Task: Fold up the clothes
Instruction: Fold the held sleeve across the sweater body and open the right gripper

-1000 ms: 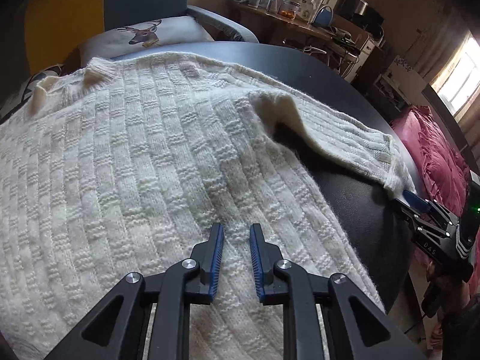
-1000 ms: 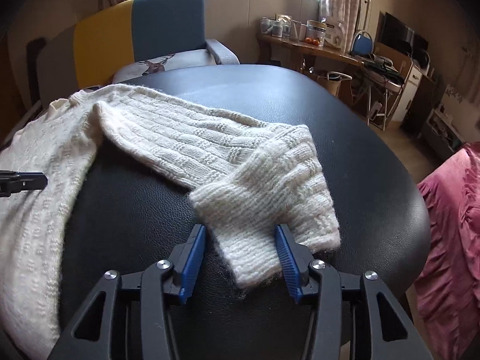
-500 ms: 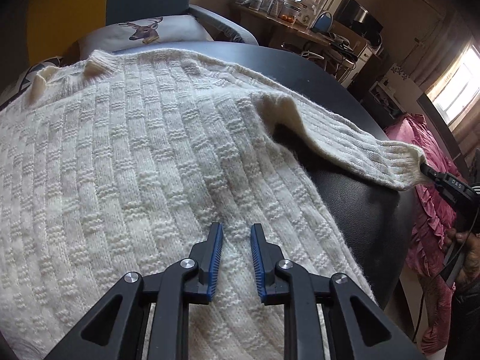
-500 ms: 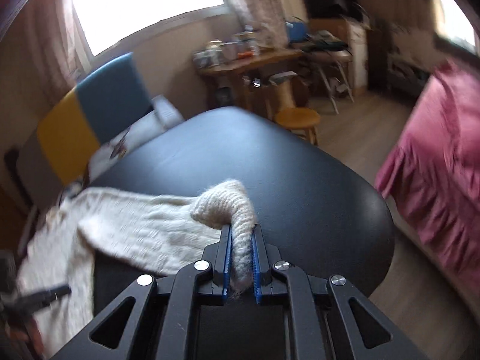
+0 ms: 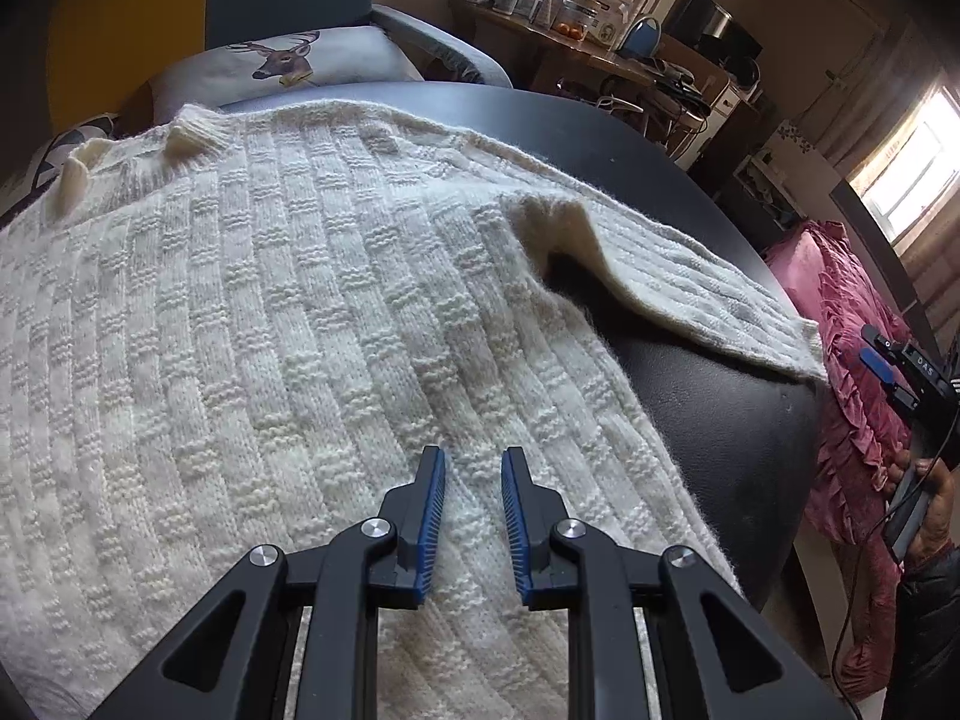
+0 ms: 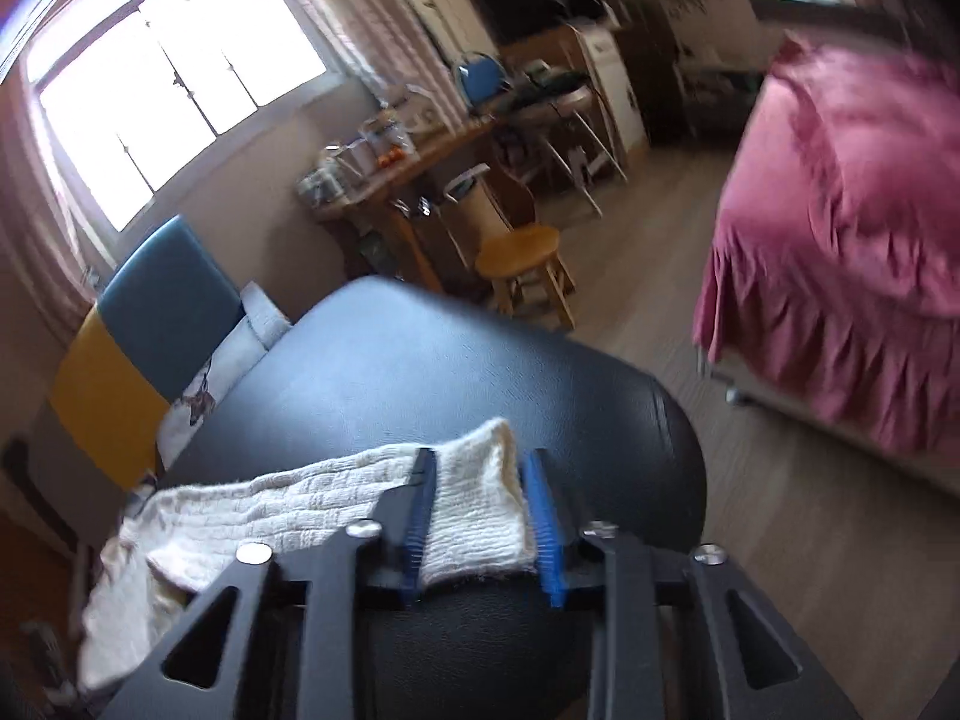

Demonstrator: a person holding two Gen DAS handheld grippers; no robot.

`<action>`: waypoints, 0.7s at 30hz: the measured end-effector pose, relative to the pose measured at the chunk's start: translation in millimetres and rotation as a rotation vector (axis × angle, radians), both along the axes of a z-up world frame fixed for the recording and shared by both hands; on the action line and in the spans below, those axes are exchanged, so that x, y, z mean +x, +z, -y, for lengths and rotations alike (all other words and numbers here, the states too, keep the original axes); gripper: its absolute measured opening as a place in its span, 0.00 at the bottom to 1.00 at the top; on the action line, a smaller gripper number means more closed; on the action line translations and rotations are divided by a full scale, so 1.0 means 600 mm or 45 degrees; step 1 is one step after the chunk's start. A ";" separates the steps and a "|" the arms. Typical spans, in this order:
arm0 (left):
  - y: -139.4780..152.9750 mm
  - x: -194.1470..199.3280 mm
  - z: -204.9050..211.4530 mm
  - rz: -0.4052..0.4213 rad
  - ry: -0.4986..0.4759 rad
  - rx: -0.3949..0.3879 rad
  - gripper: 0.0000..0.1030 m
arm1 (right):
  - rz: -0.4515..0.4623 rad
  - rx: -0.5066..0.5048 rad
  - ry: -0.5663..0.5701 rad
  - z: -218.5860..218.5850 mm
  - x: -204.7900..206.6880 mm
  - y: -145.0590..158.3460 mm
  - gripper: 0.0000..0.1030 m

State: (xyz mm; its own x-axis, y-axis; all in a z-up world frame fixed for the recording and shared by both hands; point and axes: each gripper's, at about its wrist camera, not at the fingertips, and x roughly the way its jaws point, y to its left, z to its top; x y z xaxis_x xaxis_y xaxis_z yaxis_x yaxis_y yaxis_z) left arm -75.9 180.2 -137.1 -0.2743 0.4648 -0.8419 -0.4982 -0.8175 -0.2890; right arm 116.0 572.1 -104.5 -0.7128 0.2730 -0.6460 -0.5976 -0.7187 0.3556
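Note:
A cream knitted sweater (image 5: 300,330) lies spread flat on the black padded table (image 5: 720,408). Its right sleeve (image 5: 690,294) stretches out to the table's right edge. My left gripper (image 5: 474,462) hovers low over the sweater's lower body, its jaws a little apart with nothing pinched. My right gripper (image 5: 876,351) is just off the table's right edge, beyond the cuff. Its jaws are opening. In the right wrist view the cuff (image 6: 480,510) lies flat on the table (image 6: 450,372) and shows between the right gripper's (image 6: 480,462) spread fingers, and the pads do not press it.
A blue and yellow armchair with a deer cushion (image 5: 282,60) stands behind the table. A pink bed cover (image 6: 840,240) lies to the right, a wooden stool (image 6: 522,252) and a cluttered desk (image 5: 570,30) beyond. A person's hand (image 5: 936,498) holds the right gripper.
The right gripper closed on the cuff, rolled and drew the sleeve out toward the table's right edge, then let it go. The left gripper stayed in place.

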 end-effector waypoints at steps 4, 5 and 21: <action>0.036 -0.033 0.012 -0.069 0.045 0.014 0.18 | 0.144 0.123 0.181 0.051 -0.057 0.000 0.52; 0.043 -0.046 0.015 -0.080 0.062 0.015 0.18 | 0.179 0.133 0.215 0.062 -0.076 -0.010 0.52; -0.033 -0.213 -0.091 -0.083 -0.092 -0.213 0.18 | 0.500 0.273 0.286 0.080 -0.215 -0.099 0.52</action>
